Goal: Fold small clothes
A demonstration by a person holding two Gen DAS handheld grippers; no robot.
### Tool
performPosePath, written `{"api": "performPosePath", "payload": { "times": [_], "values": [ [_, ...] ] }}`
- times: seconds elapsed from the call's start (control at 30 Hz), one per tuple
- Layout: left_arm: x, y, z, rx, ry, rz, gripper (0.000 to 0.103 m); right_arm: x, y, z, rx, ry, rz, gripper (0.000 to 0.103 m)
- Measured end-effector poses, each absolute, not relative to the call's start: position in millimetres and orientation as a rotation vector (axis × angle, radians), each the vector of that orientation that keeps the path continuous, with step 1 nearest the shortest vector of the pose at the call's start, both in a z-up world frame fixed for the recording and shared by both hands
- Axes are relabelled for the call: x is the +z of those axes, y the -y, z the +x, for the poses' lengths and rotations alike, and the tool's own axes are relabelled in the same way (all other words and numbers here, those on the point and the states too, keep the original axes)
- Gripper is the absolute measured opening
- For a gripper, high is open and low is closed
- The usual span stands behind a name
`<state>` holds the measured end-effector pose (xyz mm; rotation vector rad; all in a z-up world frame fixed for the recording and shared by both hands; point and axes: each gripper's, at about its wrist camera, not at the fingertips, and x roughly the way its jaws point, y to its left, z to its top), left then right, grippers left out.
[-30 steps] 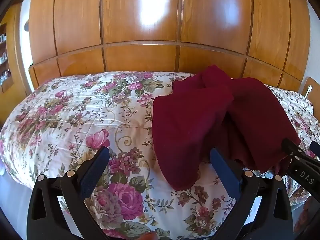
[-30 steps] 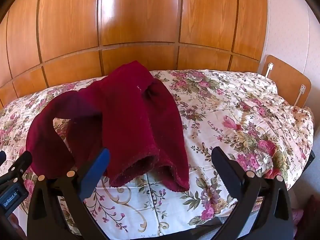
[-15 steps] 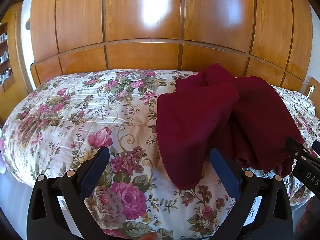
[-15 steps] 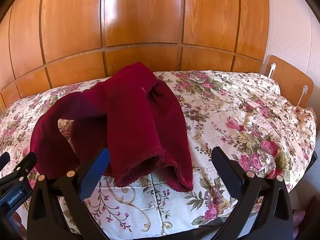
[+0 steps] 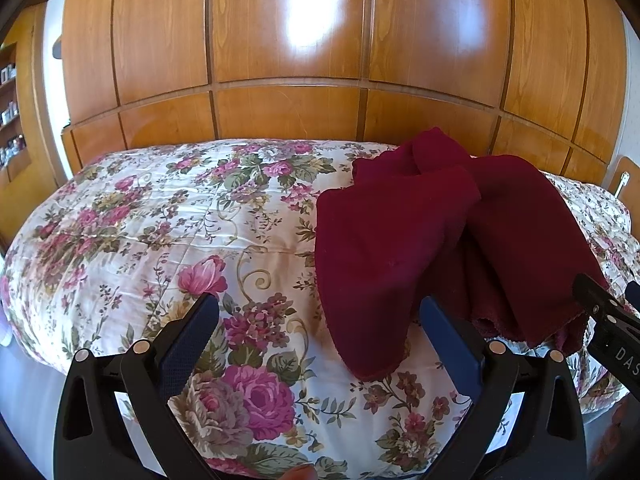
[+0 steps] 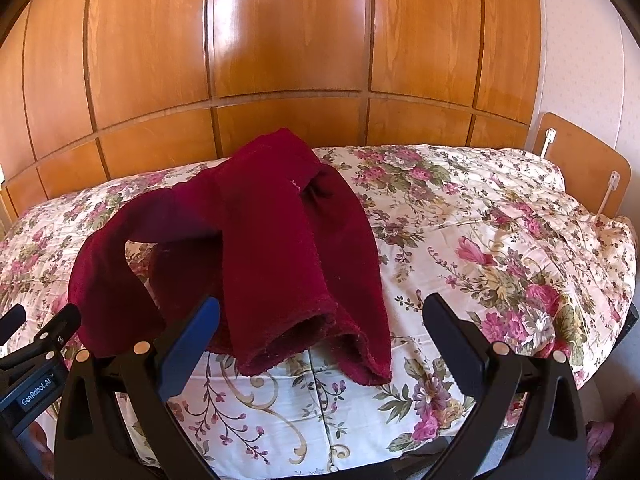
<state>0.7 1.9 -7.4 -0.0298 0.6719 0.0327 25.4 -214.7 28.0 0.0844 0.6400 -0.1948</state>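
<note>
**item: one dark red garment, unfolded, on a floral bed — hazards ahead**

garment (image 6: 276,256): dark red fleecy knit, lying in a bunched heap on the bedspread. in the right wrist view it fills the centre-left of the frame; in the left wrist view (image 5: 432,240) it sits at centre-right. open hems face the lower edge of the frame. one long limb, sleeve or leg, cannot tell which, arches up off the bed at left in the right wrist view, with quilt showing under the loop.

left gripper (image 5: 320,334): jaws wide apart, holding nothing, low in the frame. its right finger stands in front of the garment's near edge; contact cannot be told.

right gripper (image 6: 320,334): jaws wide apart, empty. its left finger overlaps the near hem in the picture; contact cannot be told.

bedspread (image 5: 160,224): quilted, pink and green flowers on cream, soft and puffed.

wooden panelling (image 6: 288,40): glossy, across the upper frame behind the bed.

risks, as judgement:
- layers overlap, so a pinch at the hem may take two thicknesses, or only the top one, and the piece would not open flat.
- the raised limb may flop or twist under the body when the garment is lifted, leaving a hidden crease.
- the soft quilt may get nipped along with the cloth.
- grippers close together near the same edge may knock each other.
</note>
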Motion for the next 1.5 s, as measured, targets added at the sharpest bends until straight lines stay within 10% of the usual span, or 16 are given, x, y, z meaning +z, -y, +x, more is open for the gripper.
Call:
{"api": "performPosePath", "payload": {
  "times": [1.5],
  "values": [
    [-10,-4,6,0.016,-0.698,-0.045,0.100,17,210,29,-0.180,-0.675,0.055,0.101]
  ]
}}
